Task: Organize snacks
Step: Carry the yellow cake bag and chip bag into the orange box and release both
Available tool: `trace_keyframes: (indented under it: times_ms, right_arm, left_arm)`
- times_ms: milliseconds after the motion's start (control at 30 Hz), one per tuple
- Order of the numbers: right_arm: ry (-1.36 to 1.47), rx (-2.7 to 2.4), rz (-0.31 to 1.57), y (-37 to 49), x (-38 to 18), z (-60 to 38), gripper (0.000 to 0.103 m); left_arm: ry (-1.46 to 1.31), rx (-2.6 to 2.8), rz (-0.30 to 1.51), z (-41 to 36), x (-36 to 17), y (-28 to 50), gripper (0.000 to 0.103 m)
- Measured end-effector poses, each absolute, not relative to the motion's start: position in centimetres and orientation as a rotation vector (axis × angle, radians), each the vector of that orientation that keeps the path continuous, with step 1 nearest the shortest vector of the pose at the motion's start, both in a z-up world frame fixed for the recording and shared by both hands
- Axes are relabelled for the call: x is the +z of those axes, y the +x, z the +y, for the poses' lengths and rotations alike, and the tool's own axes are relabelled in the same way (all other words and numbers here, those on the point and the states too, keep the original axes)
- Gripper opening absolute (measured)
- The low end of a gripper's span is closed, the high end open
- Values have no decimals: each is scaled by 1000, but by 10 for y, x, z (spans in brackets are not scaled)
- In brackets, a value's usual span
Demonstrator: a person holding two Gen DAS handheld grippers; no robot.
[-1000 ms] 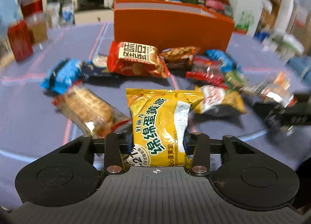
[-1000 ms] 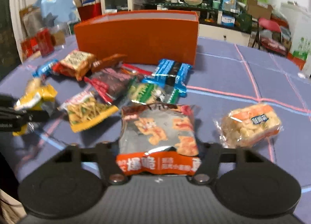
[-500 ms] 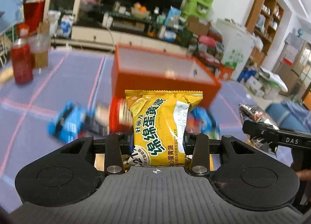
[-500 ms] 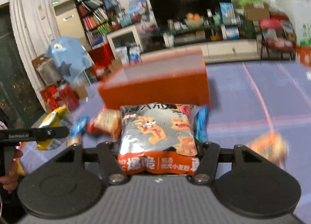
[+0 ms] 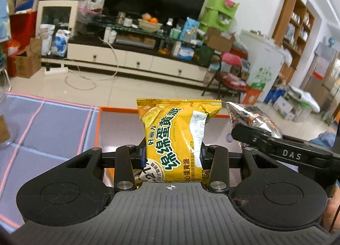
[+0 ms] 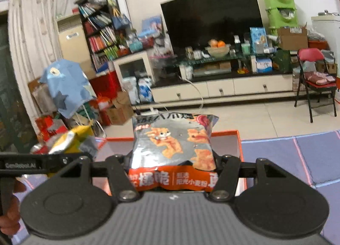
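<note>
Above the orange box (image 5: 119,117), both grippers stand with their loads — the carry-and-drop step of the sorting, by the look of it.

Item 1 — left gripper (image 5: 173,155): jaws closed tight on the lower half of a yellow custard-pie packet (image 5: 176,136), which stands upright between the fingers. Behind it lies the box's open pale interior, with the near corner of the rim at about 9 o'clock from the packet.

Item 2 — right gripper (image 6: 172,170): jaws closed on a silver-and-orange snack bag (image 6: 173,151), gripped across its orange lower band, top edge upright. The box rim shows at 3 o'clock of the bag, beyond it the purple table mat (image 6: 308,155).

Next move, as a judgement: each gripper needs lowering into the box and opening so the packet drops flat; the two tools sit close together, so releasing one at a time would avoid a knock.

Views compared: the left wrist view shows the right tool at 3 o'clock, its silver bag seen edge-on, and the box's left wall. The right wrist view shows the left tool at 9 o'clock with the yellow packet seen from the side, and the box's right wall. Neither view shows the box floor under the packets, nor the remaining snacks.
</note>
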State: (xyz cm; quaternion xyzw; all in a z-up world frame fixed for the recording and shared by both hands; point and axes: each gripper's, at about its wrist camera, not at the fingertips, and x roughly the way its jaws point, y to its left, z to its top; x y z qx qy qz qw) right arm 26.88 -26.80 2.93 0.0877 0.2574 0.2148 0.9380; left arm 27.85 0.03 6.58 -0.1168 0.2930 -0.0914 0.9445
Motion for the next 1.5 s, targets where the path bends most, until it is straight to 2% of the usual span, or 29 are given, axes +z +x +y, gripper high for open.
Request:
trace_keyframes:
  times_ms: [200, 267, 300, 333, 367, 400, 533, 600, 867, 1000, 1067, 1233, 1500]
  right_arm:
    - [170, 440, 591, 300, 9, -257, 62]
    - [137, 447, 601, 304, 5, -251, 66]
    - [127, 440, 602, 305, 3, -248, 70]
    - [129, 433, 600, 305, 2, -248, 87]
    - [141, 433, 588, 304, 2, -248, 101]
    - [155, 436, 572, 301, 4, -250, 102]
    - [160, 437, 516, 289, 23, -250, 102]
    - [157, 429, 487, 281, 32, -253, 102]
    - [154, 391, 484, 227, 51, -281, 102]
    - [138, 336, 481, 161, 29, -311, 102]
    - [222, 319, 535, 131, 15, -328, 102]
    - [329, 378, 598, 84, -3, -342, 102]
    - [275, 351, 630, 51, -14, -344, 102]
  left_arm:
    - [-203, -162, 650, -3, 43, 321, 10]
    - [-177, -171, 652, -5, 38, 324, 12]
    - [-166, -171, 655, -6, 35, 325, 18]
    - [-155, -164, 661, -7, 32, 325, 23]
    - [-145, -154, 670, -8, 31, 326, 37]
    - [-140, -147, 667, -8, 31, 323, 50]
    - [-133, -132, 600, -9, 46, 308, 54]
    - [-152, -140, 574, -6, 53, 300, 60]
    - [-208, -150, 599, -8, 53, 260, 62]
    - [-159, -150, 631, -22, 41, 214, 64]
    - [-113, -96, 655, -32, 31, 178, 68]
    - [-125, -81, 682, -38, 11, 96, 69]
    - [-85, -25, 699, -38, -5, 59, 70]
